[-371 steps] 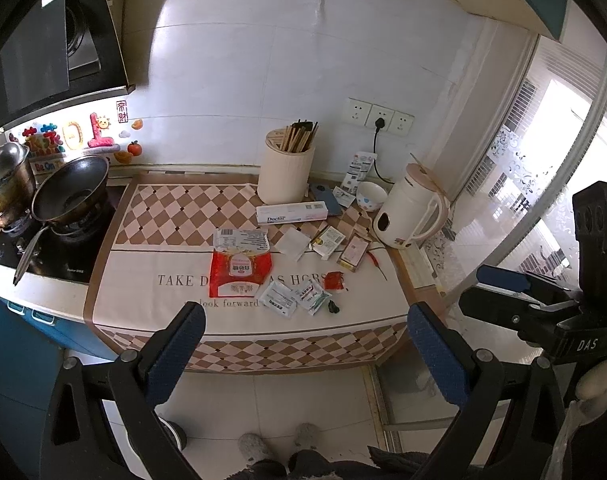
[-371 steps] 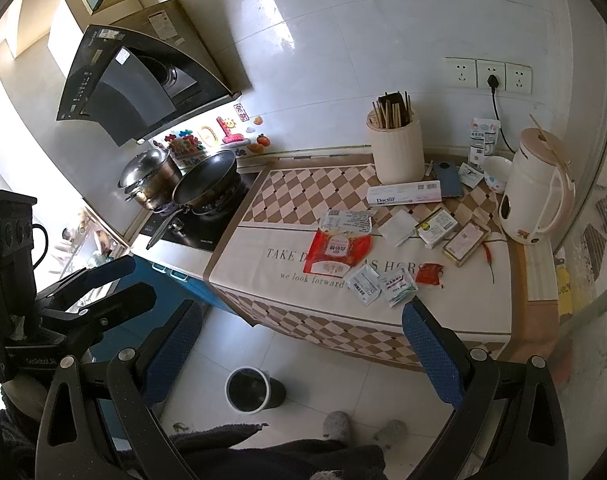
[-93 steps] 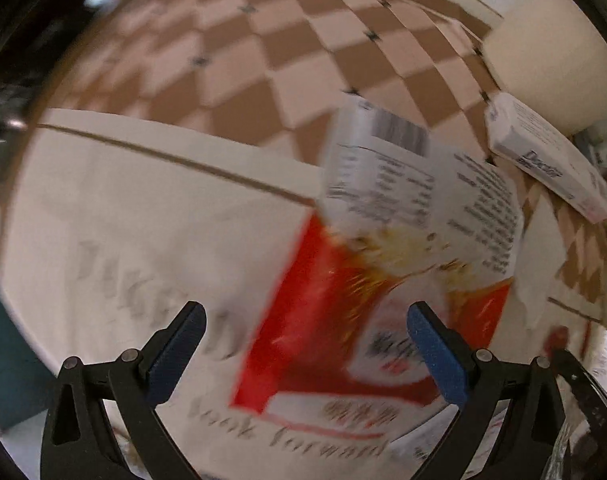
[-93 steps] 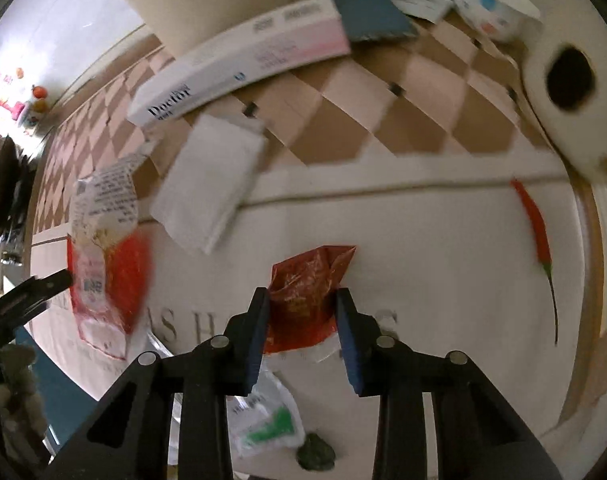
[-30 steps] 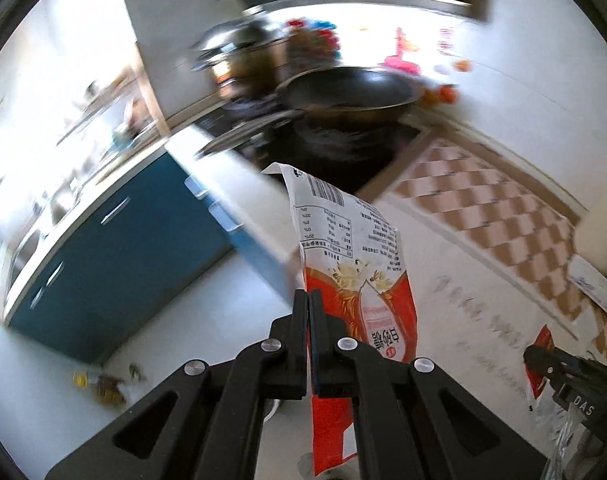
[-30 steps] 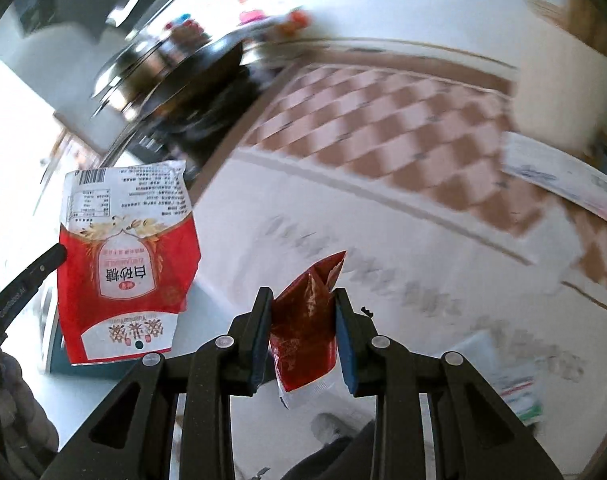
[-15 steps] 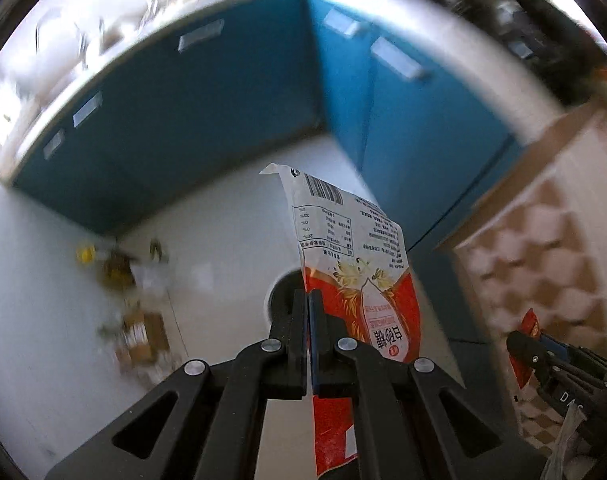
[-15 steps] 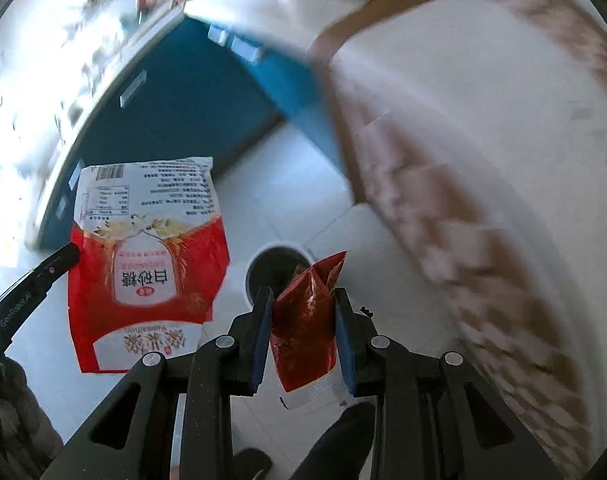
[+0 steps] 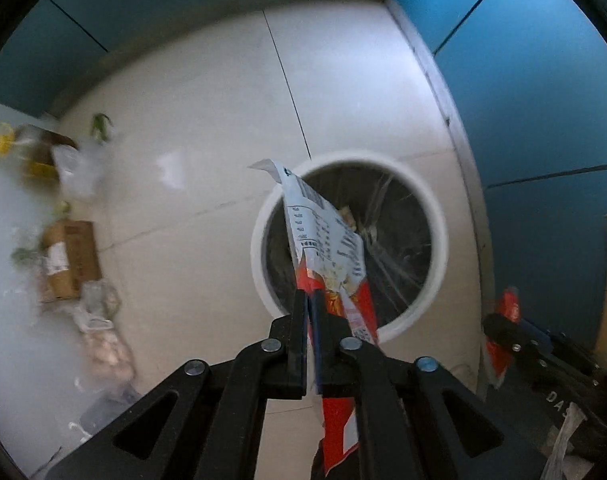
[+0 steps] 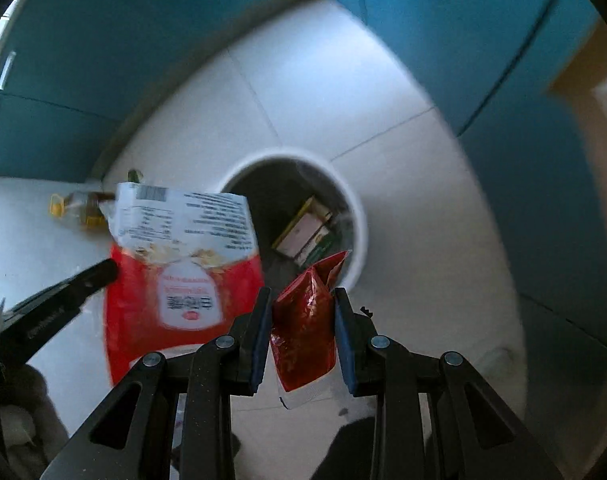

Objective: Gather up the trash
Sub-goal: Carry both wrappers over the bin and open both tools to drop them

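The trash bin (image 9: 439, 208) stands on the floor (image 9: 207, 128) beside the cabinets (image 9: 535, 92). The sugar bag (image 9: 323, 236) hangs over its rim, the sauce packet (image 10: 305, 312) to its right. Boxes (image 10: 307, 228) lie inside the bin; a cardboard box (image 9: 69, 258) lies well left.

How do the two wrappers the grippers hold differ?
Size: the sugar bag in the left gripper is much larger than the red sachet in the right gripper.
Look: the bag is red and white with printed text and a barcode; the sachet is plain glossy red, crinkled.
Shared: both are clamped, hanging above the bin.
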`<state>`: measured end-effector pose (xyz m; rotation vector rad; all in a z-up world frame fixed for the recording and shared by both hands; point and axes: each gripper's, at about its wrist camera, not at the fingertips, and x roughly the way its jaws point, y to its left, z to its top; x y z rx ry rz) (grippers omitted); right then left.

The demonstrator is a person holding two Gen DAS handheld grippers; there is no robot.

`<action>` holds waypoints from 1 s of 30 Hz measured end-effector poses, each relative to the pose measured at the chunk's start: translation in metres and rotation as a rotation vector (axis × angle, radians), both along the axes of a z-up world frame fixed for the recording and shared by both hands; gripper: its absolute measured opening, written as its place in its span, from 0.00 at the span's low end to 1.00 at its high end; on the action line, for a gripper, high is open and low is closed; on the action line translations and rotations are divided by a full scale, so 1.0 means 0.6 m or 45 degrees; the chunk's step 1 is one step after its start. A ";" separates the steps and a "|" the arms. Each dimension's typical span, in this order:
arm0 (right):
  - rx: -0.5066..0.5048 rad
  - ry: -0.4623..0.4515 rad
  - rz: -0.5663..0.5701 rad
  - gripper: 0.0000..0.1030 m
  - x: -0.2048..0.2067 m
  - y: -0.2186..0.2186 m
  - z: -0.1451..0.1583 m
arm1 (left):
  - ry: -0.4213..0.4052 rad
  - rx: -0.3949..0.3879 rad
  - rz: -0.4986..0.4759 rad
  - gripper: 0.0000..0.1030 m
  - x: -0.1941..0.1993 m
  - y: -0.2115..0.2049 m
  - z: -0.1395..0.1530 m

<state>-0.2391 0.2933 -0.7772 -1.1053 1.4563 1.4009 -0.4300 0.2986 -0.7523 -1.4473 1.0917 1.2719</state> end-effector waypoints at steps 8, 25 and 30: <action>-0.100 -0.001 0.083 0.51 -0.035 0.028 -0.156 | -0.022 -0.011 0.073 0.83 -0.018 -0.007 -0.048; 0.104 -0.211 0.198 0.99 -0.037 0.008 0.041 | 0.314 0.155 0.121 1.00 -0.014 -0.113 0.174; 0.167 -0.223 0.208 0.99 -0.025 -0.022 0.162 | 0.322 0.221 0.139 1.00 -0.004 -0.145 0.282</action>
